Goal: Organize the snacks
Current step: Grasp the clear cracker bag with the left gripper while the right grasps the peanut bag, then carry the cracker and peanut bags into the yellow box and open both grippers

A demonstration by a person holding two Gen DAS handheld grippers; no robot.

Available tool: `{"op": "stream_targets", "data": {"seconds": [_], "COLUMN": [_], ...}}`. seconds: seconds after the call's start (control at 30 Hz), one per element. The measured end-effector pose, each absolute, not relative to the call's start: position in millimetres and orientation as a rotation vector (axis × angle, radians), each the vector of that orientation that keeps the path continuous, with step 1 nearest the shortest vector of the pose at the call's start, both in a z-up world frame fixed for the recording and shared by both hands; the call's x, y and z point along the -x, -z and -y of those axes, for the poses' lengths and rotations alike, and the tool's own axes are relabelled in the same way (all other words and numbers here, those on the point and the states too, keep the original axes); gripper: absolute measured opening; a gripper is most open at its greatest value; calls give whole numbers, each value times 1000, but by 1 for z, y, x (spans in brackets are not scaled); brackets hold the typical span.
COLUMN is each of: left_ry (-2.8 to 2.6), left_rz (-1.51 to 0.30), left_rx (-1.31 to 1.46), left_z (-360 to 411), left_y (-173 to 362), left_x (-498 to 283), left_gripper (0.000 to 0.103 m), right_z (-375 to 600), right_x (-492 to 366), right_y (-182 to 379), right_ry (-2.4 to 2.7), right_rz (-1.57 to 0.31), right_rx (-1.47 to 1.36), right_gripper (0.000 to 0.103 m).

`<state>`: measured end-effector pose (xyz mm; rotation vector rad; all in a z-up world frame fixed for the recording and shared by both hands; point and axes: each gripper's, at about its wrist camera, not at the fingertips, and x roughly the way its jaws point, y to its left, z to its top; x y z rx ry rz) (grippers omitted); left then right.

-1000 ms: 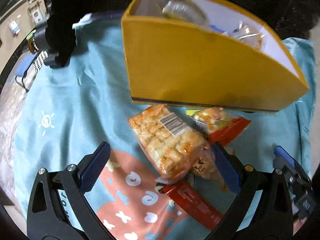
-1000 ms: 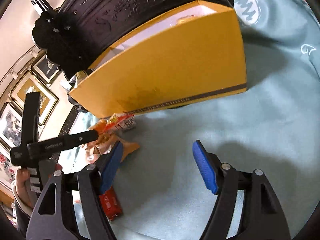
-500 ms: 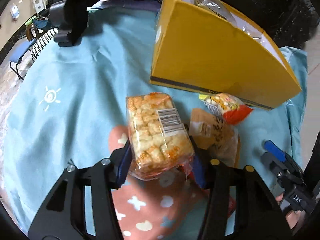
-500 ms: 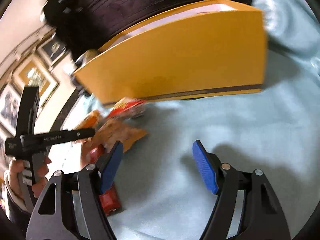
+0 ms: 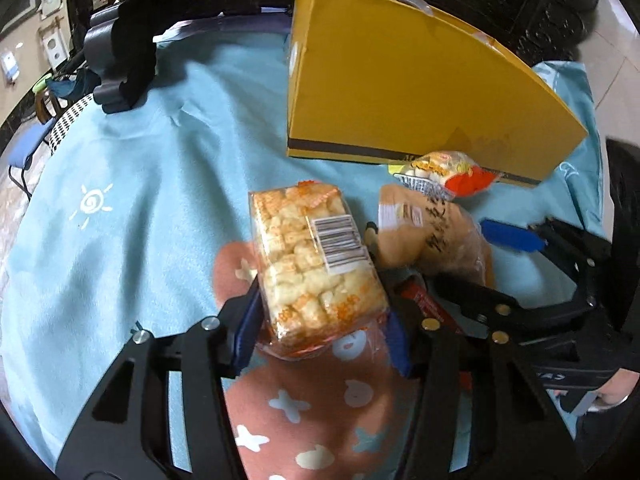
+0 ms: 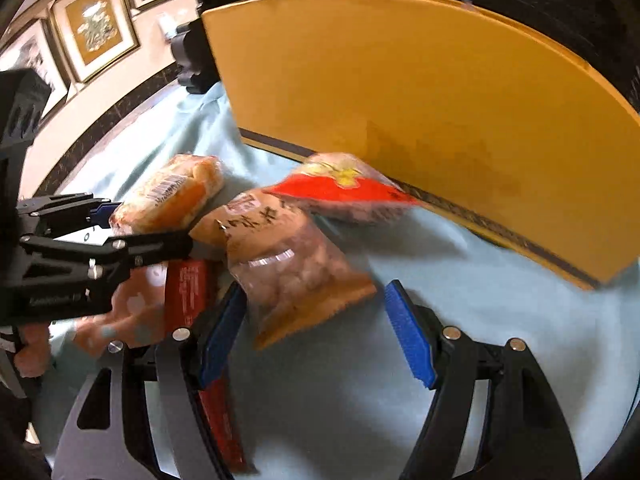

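A clear pack of puffed rice crackers (image 5: 308, 252) with a barcode label sits between the pads of my left gripper (image 5: 320, 312), which is shut on its near end. To its right lie a brown snack bag (image 5: 432, 236), a red-and-yellow packet (image 5: 448, 172) and a red bar (image 5: 432, 304). A tall yellow box (image 5: 400, 92) stands behind them with wrapped snacks poking out of its top. My right gripper (image 6: 314, 292) is open, and the near end of the brown bag (image 6: 288, 256) lies between its fingers without touching the pads. The red bar (image 6: 188, 284) runs under its left finger.
A teal cloth (image 5: 140, 160) with a pink patch covers the table. A black carved object (image 5: 120, 52) stands at the cloth's far left, and dark furniture rises behind the box. Framed pictures (image 6: 96, 28) hang on the wall. A hand (image 6: 32, 352) holds the left gripper's handle.
My left gripper's jaws came together on the rice cracker pack, which was lying between them. My right gripper swung left and rolled, bringing the brown bag between its open fingers.
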<state>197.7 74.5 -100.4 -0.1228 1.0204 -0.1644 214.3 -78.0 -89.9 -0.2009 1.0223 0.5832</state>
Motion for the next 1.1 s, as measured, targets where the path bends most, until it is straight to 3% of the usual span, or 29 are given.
{"op": "stream_targets", "data": {"seconds": [0.2,0.27,0.3,0.33,0.67,1.0,1.1], "left_ry": [178,175,173,170,193,225,230], "left_rz": [-1020,-1019,-1018,-1018,-986,-864,-824], "left_rx": [143,142,140,140,117,8,-33], "left_z": [-78,-78,-78,-78,-69,-39,-30], "left_y": [101,101,101,101,74,-2,-22], "left_x": [-199,-199,-199,-199,-180,-154,-151], "left_gripper": [54,55,55,54,54,53,48], "right_z": [58,59,59,61,131,188,200], "right_x": [-227,-225,-221,-218,-174,-167,-167], "right_y": [91,90,89,86,50,-11,-25], "right_ry": [-602,-612,-622,-619,-637,-569,-538], "right_rz": [-1013,-1011,-1008,-1013,-974,-862,-845], "right_rx": [243,227,229,219,-46,-147,-159], "right_gripper": [73,63,48,45,45,45,45]}}
